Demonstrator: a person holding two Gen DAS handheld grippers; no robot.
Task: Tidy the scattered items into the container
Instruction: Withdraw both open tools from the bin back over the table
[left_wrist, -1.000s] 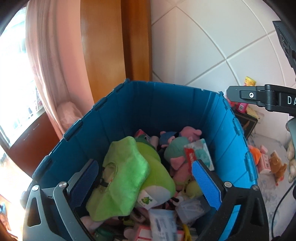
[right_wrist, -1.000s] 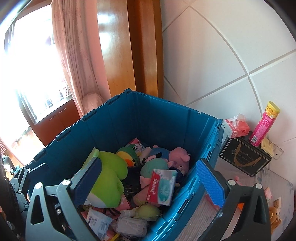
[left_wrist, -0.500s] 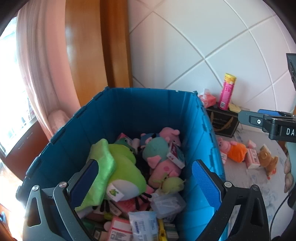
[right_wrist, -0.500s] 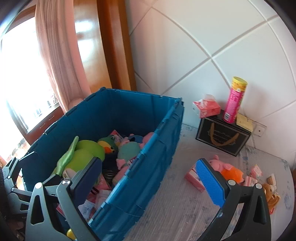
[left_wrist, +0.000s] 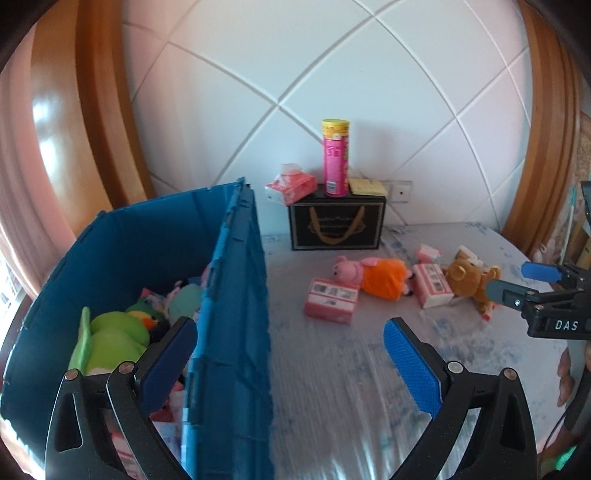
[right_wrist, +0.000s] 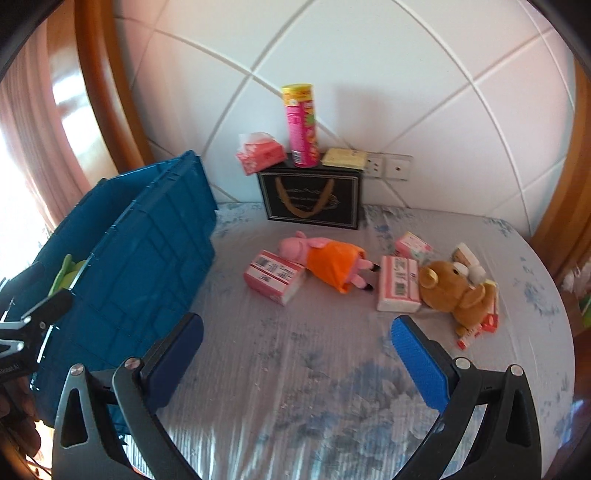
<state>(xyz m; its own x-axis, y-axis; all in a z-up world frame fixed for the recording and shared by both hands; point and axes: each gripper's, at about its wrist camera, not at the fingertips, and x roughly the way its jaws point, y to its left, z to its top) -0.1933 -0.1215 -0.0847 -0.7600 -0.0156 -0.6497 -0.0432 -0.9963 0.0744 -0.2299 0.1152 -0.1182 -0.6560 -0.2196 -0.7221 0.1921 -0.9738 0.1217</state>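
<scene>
The blue plastic crate (left_wrist: 236, 295) stood at the left of the floral tablecloth (right_wrist: 314, 369), already holding a green plush toy (left_wrist: 110, 339) and other soft toys. Well apart from it, near the middle of the cloth, lay the scattered items: a pink pig plush in an orange dress (right_wrist: 325, 258) with its head touching a pink tissue pack (right_wrist: 275, 277), a second tissue pack (right_wrist: 399, 282) just beside a brown teddy bear (right_wrist: 454, 291), and a smaller pink pack (right_wrist: 413, 245) behind them. Against the tiled wall (right_wrist: 369, 74) a black gift box (right_wrist: 310, 201) carried a pink canister (right_wrist: 301, 127) standing upright, a pink tissue packet (right_wrist: 260, 155) and a yellow packet (right_wrist: 343, 158). The left gripper (left_wrist: 288, 343) hung over the crate's near wall, jaws spread wide and empty; the right gripper (right_wrist: 295, 339) hovered above the cloth short of the toys, likewise spread wide and holding nothing.
</scene>
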